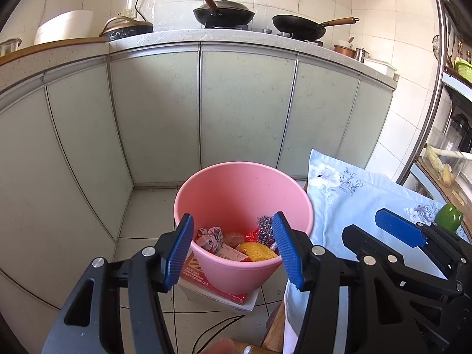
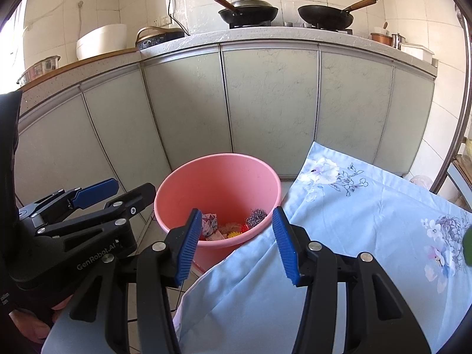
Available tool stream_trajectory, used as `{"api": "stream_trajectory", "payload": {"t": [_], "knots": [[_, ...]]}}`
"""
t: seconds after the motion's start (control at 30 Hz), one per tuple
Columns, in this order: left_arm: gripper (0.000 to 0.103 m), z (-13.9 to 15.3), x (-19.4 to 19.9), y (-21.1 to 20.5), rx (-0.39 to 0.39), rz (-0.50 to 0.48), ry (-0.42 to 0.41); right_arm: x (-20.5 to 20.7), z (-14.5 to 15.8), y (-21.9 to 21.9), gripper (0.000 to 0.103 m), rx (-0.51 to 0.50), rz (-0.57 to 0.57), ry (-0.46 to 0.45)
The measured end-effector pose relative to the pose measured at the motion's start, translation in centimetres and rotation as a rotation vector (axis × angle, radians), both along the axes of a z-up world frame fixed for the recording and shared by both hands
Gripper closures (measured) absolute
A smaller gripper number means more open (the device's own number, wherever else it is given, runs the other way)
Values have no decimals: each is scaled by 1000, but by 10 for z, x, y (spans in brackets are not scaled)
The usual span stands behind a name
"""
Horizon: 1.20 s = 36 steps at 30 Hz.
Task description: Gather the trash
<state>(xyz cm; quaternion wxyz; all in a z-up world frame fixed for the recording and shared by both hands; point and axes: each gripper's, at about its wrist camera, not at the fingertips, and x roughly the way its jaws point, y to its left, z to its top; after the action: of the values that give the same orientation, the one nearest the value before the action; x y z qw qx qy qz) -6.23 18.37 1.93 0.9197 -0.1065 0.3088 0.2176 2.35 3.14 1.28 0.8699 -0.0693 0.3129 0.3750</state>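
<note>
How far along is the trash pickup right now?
Done: the pink bin already holds crumpled paper, a steel scourer and yellow scrap. In hand: nothing; the left gripper and right gripper are both open and empty. Left: no loose trash shows on the flowered cloth.

Smooth matt plastic bucket point(image 1: 242, 183) beside soft printed cloth point(image 2: 368, 206).

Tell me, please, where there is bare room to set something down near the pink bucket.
Bare floor tiles lie between the pink bucket and the cabinet doors. The floral cloth is mostly bare. The bucket's bottom is crowded with trash.
</note>
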Motion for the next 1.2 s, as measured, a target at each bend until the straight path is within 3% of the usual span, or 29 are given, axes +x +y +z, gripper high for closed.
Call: {"api": "stream_trajectory", "payload": {"t": [1.2], "knots": [[48, 12, -16, -25, 71, -9, -35, -15, 8, -21, 52, 20, -28, -34]]}}
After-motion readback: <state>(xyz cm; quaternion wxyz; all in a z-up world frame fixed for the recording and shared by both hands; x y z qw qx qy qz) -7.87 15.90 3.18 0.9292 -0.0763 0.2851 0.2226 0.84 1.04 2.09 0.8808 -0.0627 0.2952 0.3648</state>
